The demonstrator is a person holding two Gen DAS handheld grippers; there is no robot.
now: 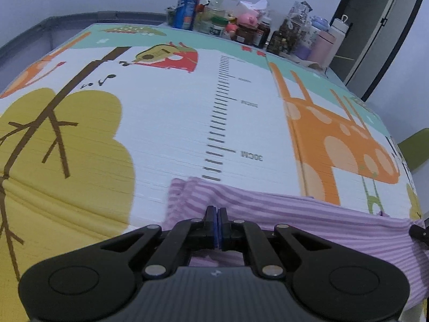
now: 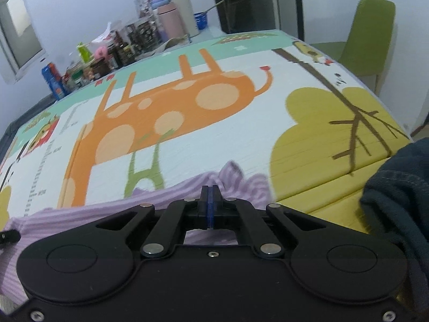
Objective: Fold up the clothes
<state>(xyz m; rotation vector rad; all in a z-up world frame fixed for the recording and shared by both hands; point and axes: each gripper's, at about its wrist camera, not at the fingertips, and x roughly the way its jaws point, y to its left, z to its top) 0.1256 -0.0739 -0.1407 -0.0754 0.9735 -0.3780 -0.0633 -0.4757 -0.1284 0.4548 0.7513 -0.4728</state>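
Left wrist view. Left gripper (image 1: 217, 216) has its fingers (image 1: 209, 216) pressed together, a fold of the shirt (image 1: 295, 214) pinched between the blue pads. Shirt is thin knit, lilac and white stripes, lying along the near edge of the mat (image 1: 174, 123) and running off toward the right gripper (image 1: 418, 232), whose tip just shows at the frame's right edge. Judged light, limp, not slippery; it will sag wherever it is unsupported, so hold it at two spread points along a hem or edge, as here. Mat is foam-like, faintly ribbed, printed with a giraffe, tree and ruler. Bottles (image 1: 241, 24) cluster at the mat's far edge, well apart from the shirt.

Right wrist view. Right gripper (image 2: 210, 198) is closed tight as well, striped cloth bunched up around and beyond its fingers (image 2: 204, 198); the shirt (image 2: 80, 214) stretches leftward along the mat's (image 2: 241, 147) near edge to the left gripper (image 2: 9, 236). Cloth rucks into soft ridges at the pinch: no stiffness. A dark garment (image 2: 402, 187), heavier-looking knit with a stitched seam, sits at the mat's right side, near the shirt. Green chair (image 2: 370, 32) stands beyond the mat's far right corner.
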